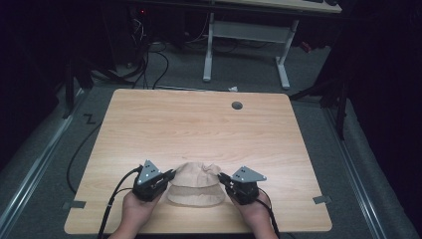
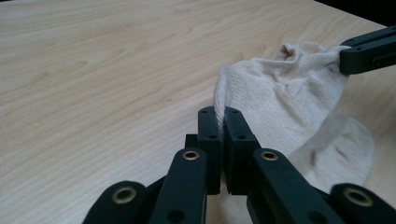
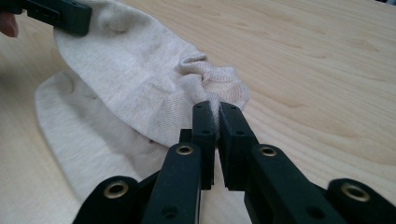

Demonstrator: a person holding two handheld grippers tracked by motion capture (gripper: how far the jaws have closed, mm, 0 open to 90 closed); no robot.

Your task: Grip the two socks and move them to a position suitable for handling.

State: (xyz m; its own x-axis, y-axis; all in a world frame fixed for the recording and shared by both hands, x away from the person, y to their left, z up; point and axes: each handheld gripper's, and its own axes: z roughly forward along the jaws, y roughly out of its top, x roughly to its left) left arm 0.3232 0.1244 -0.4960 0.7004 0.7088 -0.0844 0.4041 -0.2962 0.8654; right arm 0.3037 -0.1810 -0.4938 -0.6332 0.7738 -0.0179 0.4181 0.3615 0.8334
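While each of your two grippers pinches an opposite edge of the upper sock (image 1: 195, 175), the cloth stays spread between them near the front edge of the table (image 1: 199, 124), which I judge keeps it flat for laying over or lifting off the lower sock (image 1: 196, 195). Your left gripper (image 1: 171, 174) is clenched on the sock's left edge; in the left gripper view its jaws grip a fold of cloth (image 2: 219, 100). Your right gripper (image 1: 222, 177) is clenched on the bunched right edge (image 3: 212, 79). The lower sock lies flat on the table, partly covered by the upper one. Count: two socks, both beige; two grippers; one table with one round hole (image 1: 237, 105) near its far edge.
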